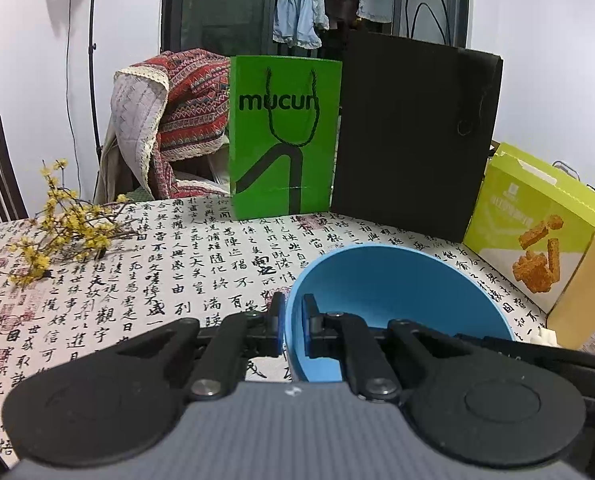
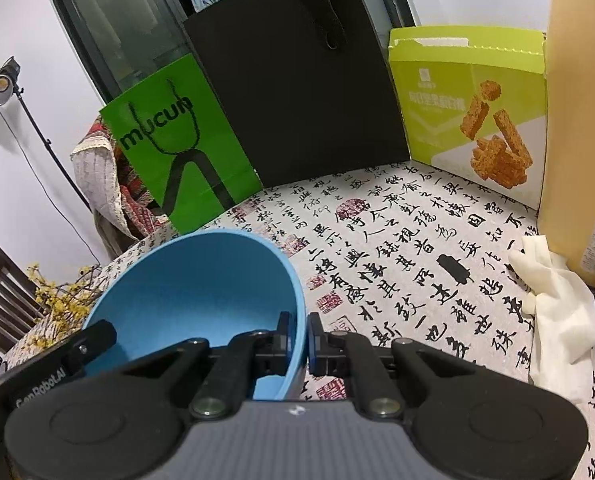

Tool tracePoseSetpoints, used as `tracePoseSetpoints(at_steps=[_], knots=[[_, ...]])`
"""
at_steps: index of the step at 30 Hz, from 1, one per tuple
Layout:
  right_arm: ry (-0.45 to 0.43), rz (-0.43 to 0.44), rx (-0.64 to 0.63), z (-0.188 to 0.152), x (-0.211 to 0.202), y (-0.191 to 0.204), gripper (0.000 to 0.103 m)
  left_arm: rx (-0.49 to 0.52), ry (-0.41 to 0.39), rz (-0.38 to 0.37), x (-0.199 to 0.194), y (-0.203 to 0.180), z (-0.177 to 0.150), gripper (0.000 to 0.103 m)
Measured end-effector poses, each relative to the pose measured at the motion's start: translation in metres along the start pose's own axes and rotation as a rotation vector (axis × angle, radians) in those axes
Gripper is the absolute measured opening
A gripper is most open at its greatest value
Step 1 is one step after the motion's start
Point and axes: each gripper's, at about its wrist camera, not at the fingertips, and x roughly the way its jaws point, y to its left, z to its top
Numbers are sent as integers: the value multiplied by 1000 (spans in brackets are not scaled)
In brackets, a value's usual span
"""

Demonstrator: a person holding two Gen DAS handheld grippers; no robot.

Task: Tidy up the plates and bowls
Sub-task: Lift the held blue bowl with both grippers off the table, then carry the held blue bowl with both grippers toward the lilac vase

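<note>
Blue bowl is off the desk, or looks to be; its underside is hidden, so we can't rule out light contact. We have it by both sides of the rim. Left gripper has its jaws pinching the bowl's left wall, one pad outside and one inside. Right gripper does the same on the right wall, jaws pressed onto the rim with only the wall between them. The bowl is tilted, mouth facing away from us toward the bags.

Doing this step well, our take: keep both grips level with each other so the bowl doesn't twist between the pads. Move both hands as one unit; any drift apart will pull the rim out of a pinch. The grips sit near the lip, so a slip is the main risk. No plates or other bowls show in either view, so the target stack is unknown from here. Watch the white cloth on the right and the yellow flower sprig on the left when setting it down.

Readable text: green bag says "mucun". Left gripper's body, seen from the right wrist, reads "GenRobot.AI". The desk cover is printed with Chinese calligraphy and red seals. The snack box has Chinese lettering, too blurred to read. The black bag shows no print.
</note>
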Motion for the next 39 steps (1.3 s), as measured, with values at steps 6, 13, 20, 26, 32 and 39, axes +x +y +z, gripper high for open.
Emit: tracePoseSetpoints(at_steps=[6,13,20,26,32,39], knots=[[0,19,-4,-5,-10,5,7,-2,-17,11,-15,5,-2,9],[-4,22,-16,-11,-20,10,7,-18,-21,12,-27,10,-7,9],[-8,36,-24,-17,-31,16,7,-24,-34,24,-41,15,-10,9],[-1,45,-40,-23,-35,22,7,-39,-32,37,-48,22,-15,9],[1,56,-59,-27,-37,29,7,-46,-33,55,-55,28,-18,9],[5,73,-74,-29,-38,39,7,-59,-39,71,-61,36,-17,9]])
